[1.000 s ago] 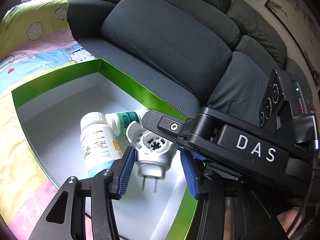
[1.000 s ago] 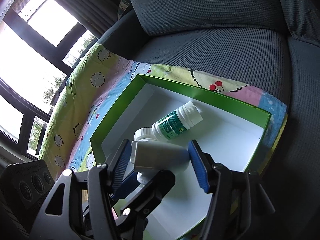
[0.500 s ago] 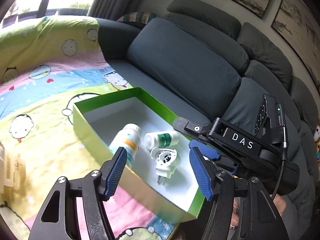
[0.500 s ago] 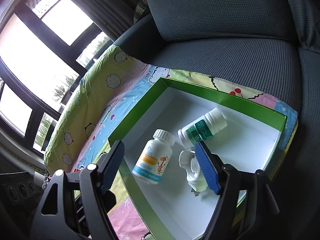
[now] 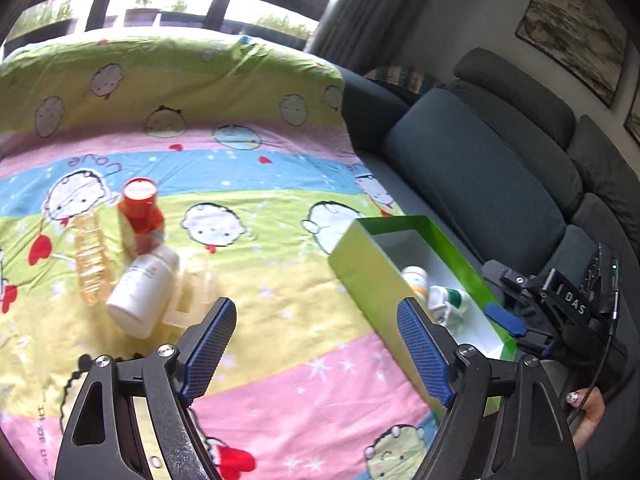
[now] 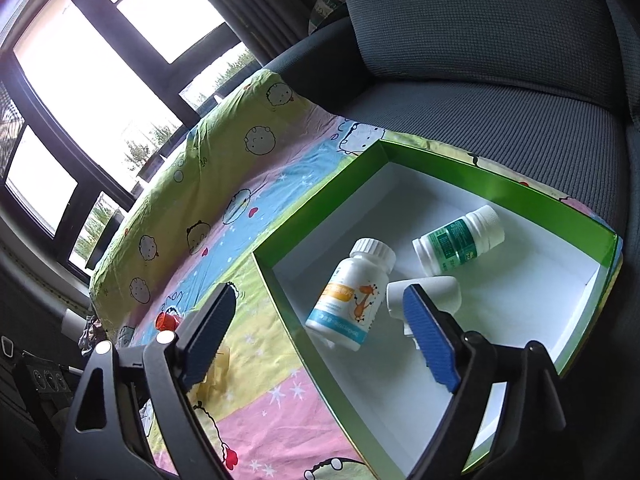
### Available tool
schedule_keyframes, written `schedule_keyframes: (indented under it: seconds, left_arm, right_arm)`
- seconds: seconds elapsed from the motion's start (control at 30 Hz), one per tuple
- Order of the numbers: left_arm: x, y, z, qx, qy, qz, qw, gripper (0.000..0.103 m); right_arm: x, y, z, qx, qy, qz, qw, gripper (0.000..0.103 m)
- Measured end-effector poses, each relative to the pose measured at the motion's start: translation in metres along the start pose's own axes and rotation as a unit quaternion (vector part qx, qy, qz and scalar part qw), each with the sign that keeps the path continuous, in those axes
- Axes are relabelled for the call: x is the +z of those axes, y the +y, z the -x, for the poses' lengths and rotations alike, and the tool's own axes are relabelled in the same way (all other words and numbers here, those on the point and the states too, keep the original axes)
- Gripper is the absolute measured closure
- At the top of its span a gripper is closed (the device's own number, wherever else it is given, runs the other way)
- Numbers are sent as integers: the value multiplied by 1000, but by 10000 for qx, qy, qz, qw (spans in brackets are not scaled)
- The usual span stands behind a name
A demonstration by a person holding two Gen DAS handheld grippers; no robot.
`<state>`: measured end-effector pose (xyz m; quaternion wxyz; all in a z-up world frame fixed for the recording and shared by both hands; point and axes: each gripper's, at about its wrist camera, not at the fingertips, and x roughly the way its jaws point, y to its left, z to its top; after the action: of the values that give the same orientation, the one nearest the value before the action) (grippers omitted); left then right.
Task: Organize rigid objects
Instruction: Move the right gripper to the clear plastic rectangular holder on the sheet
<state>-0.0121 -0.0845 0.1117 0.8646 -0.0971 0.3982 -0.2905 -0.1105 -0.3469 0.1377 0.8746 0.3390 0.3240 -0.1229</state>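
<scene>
Both grippers, left and right, are seen with fingers spread, opening further, nothing between them. Three items lie in the green box; a white bottle, an orange-capped bottle and a clear bottle remain clustered on the blanket. A grasp at the touching bottles is judged risky: one may be nudged and rolled on the soft cover.

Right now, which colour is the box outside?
Bright green box, white inside; the right wrist view shows it best.

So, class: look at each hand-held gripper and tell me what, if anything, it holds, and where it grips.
Nothing is held. The left hand-held gripper and right hand-held gripper are both opening, with nothing between the jaws.
</scene>
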Motion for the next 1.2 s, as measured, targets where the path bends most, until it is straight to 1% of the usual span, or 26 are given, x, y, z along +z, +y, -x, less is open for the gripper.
schedule_keyframes:
  seconds: [0.07, 0.13, 0.2, 0.27, 0.37, 0.43, 0.5, 0.63, 0.83, 0.9, 1.0, 1.13, 1.2]
  left_arm:
    - [-2, 21, 4, 216, -51, 243, 9995, 20]
    - [-3, 43, 8, 316, -108, 518, 9981, 20]
    - [-4, 60, 11, 587, -144, 793, 9950, 20]
    - [-4, 73, 17, 796, -263, 923, 9922, 20]
    - [-5, 92, 27, 894, -404, 1115, 9889, 20]
    - [-6, 102, 29, 1142, -434, 1238, 9848, 20]
    - [-6, 109, 31, 1313, -468, 1240, 9824, 20]
    - [-9, 117, 25, 1402, -351, 1252, 9816, 20]
    - [-12, 124, 16, 1582, -215, 1214, 9797, 20]
    - [-14, 125, 12, 1647, -163, 1211, 9788, 20]
    - [-14, 127, 8, 1640, -121, 1205, 9790, 20]
    - [-16, 127, 2, 1825, -39, 1143, 9765, 20]
    - [-17, 127, 1, 1927, -15, 1075, 9754, 20]
  right_arm:
    - [-2, 5, -4, -51, 36, 79, 9999, 17]
    - [-4, 10, -7, -93, 55, 157, 9998, 17]
    - [-5, 12, -9, -77, 84, 209, 9997, 17]
    - [-7, 14, -12, -61, 107, 208, 9997, 15]
    - [-10, 18, -15, -83, 160, 299, 9994, 11]
    - [-11, 22, -17, -119, 176, 372, 9991, 10]
    - [-14, 28, -19, -123, 197, 433, 9988, 10]
    - [-20, 42, -29, 23, 359, 642, 9973, 9]
    - [-33, 74, -51, 273, 669, 1018, 9922, 9]
    - [-39, 87, -60, 438, 822, 1113, 9894, 9]
    - [-51, 105, -79, 651, 1142, 1256, 9833, 9]
    - [-66, 128, -107, 733, 1515, 1470, 9747, 11]
    - [-73, 136, -121, 671, 1644, 1550, 9718, 16]
